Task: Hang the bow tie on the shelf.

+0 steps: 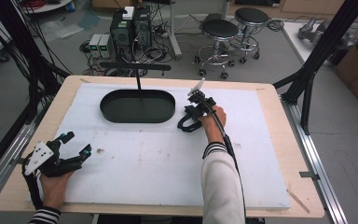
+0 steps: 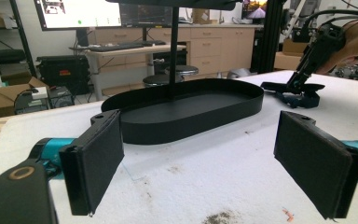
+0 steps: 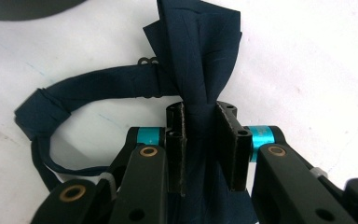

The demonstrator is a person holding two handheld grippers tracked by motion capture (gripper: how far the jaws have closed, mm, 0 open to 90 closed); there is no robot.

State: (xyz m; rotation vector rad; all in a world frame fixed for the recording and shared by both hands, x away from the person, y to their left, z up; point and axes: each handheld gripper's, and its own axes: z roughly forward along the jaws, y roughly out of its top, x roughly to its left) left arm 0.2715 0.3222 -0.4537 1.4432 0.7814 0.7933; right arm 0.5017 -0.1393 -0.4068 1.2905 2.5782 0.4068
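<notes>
A dark navy bow tie (image 3: 200, 42) with its looped strap (image 3: 74, 93) lies on the white foam mat, just right of the black oval tray (image 1: 107, 109). My right gripper (image 3: 200, 135) points down at the tie and is shut on its pinched middle, with cloth bunched between both pads. From above, the right gripper (image 1: 192, 114) and the tie (image 1: 185, 125) sit at mid-table. My left gripper (image 1: 77, 143) rests at the front left, jaws wide open with nothing between them. The left gripper view has its pads (image 2: 98, 163) apart, and beyond them the tray (image 2: 191, 126) and the tie (image 2: 296, 95).
A thin black post (image 1: 138, 81) with a crossbar rises from the tray's far side. The white mat (image 1: 158, 163) covers most of the wooden table (image 1: 270, 100). Stools, computers and cables stand on the floor beyond the far edge.
</notes>
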